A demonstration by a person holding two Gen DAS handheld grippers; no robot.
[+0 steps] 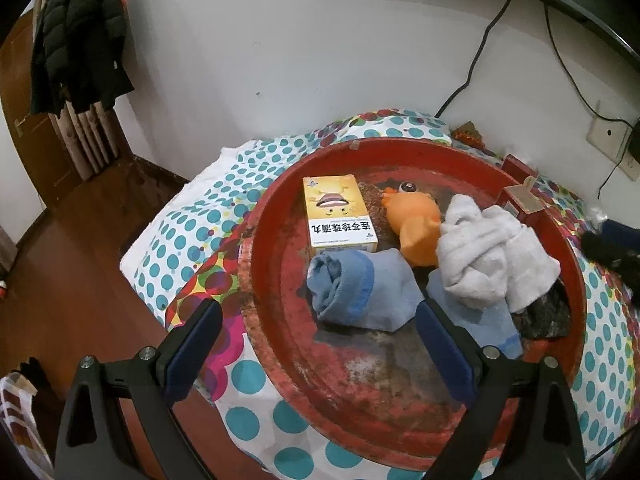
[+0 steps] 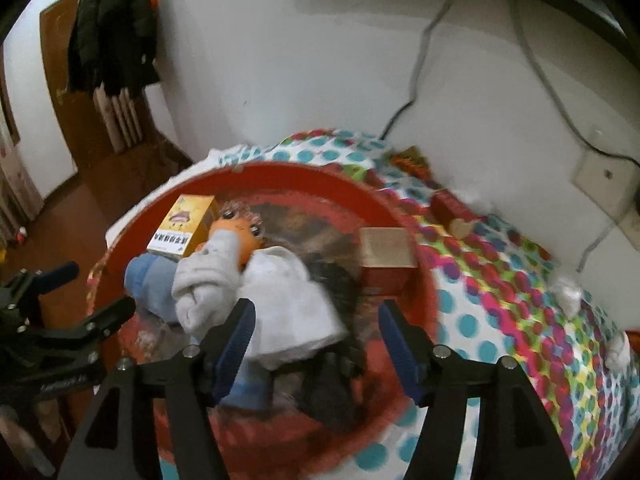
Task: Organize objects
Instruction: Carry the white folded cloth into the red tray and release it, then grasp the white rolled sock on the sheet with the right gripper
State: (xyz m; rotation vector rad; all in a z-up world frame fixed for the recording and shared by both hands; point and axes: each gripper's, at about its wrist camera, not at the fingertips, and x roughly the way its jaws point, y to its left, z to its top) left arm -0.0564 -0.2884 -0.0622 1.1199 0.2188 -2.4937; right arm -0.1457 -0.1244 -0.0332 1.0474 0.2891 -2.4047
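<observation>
A round red tray (image 1: pixel 276 208) lies on a spotted cloth. It holds a yellow box (image 1: pixel 338 210), an orange duck toy (image 1: pixel 416 228), a rolled blue sock (image 1: pixel 352 288), a second blue sock (image 1: pixel 476 320) and a heap of white socks (image 1: pixel 492 256) over something dark (image 1: pixel 548 316). A red-brown carton (image 1: pixel 524 200) stands at the tray's far right rim. My left gripper (image 1: pixel 316 312) hangs open over the near part of the tray, above the rolled blue sock. My right gripper (image 2: pixel 316 310) is open above the white socks (image 2: pixel 280 292) and the dark thing (image 2: pixel 340 288), its pads clear of both.
The spotted cloth (image 1: pixel 192 224) drops off at left to a wooden floor (image 1: pixel 80 240). A white wall with cables and a socket (image 1: pixel 608 136) stands close behind. Another red box (image 2: pixel 452 204) lies on the cloth beyond the tray. A black jacket (image 1: pixel 80 32) hangs by the door.
</observation>
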